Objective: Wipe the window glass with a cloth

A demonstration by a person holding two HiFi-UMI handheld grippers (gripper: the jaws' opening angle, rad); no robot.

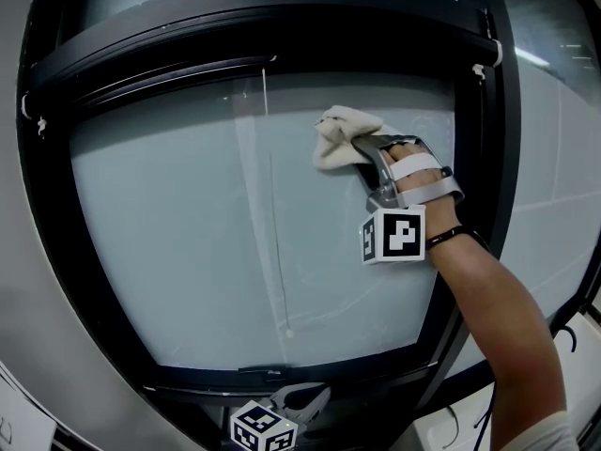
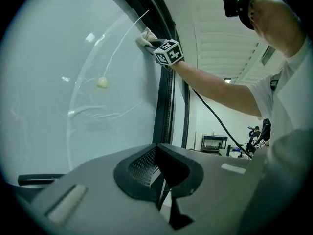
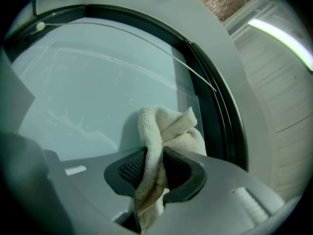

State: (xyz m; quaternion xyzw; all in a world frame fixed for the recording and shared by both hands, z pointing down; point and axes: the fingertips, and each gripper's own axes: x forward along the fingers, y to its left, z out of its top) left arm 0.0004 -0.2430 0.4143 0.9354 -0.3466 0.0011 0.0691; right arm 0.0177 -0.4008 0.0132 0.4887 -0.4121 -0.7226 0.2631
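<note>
Pressing the cloth [image 3: 168, 131] against the window glass [image 1: 188, 233] near its upper right corner, your right gripper [image 3: 156, 169] has its jaws clamped on the bunched fabric, leaving a wad proud to rub the pane. Your left gripper [image 2: 159, 173] hangs low, jaws together and empty, clear of the wiping.

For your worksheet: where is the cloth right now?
Head view: the cloth is pinched in the right gripper, against the window glass, upper right, near the frame.

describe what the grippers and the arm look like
Both the left gripper and right gripper are grey with black ribbed pads and a white cube of black square markers. White straps, a black wristband and a white sleeve are worn.
</note>
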